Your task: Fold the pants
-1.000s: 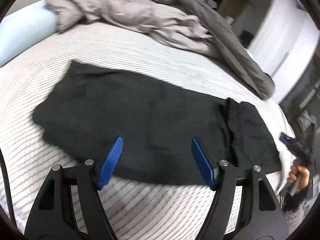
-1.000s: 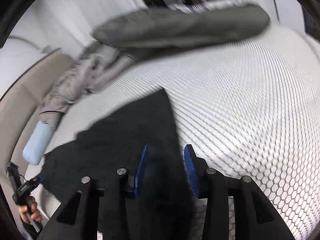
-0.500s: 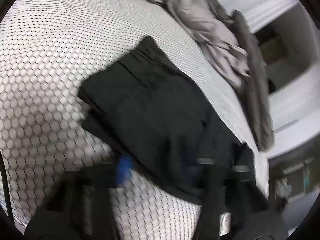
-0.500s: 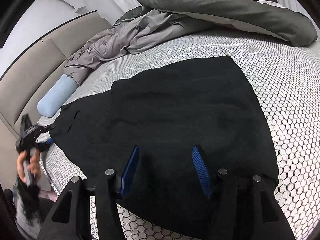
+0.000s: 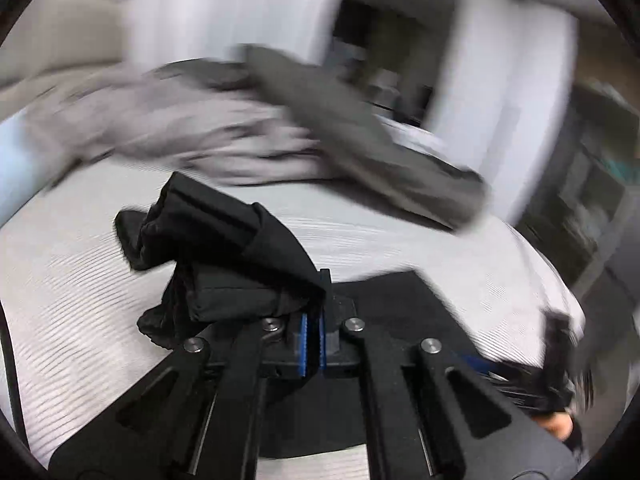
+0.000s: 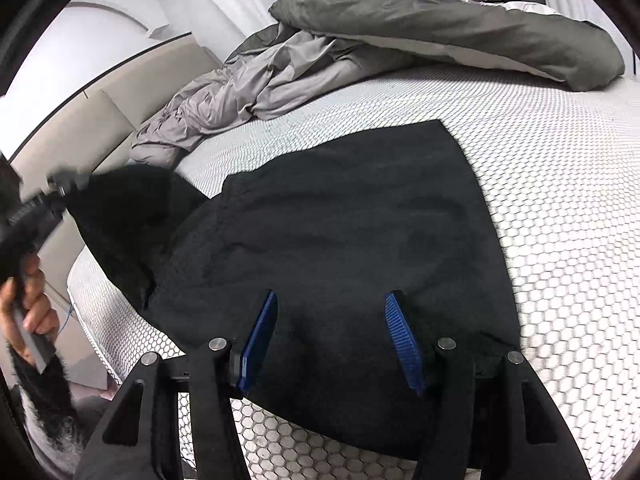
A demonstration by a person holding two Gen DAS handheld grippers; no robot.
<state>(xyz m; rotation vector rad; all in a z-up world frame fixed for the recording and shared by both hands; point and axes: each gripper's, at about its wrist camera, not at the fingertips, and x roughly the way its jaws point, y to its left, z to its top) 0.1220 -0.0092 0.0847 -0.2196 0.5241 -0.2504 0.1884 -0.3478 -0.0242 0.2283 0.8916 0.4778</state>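
Note:
Black pants lie spread on a white honeycomb-patterned mattress. My left gripper is shut on one end of the pants, and that bunched black cloth hangs lifted above the bed. In the right wrist view the same lifted end rises at the left, with the left gripper pinching it and a hand on its handle. My right gripper stands open low over the near edge of the pants; its blue pads straddle the cloth without pressing it.
A crumpled light grey sheet and a dark grey duvet are piled at the far side of the bed. A beige headboard runs along the left. White curtains and dark furniture stand beyond the bed.
My left gripper went from wide open to shut on the pants' end and lifted it off the mattress. My right gripper opened wider and shifted slightly over the near edge.

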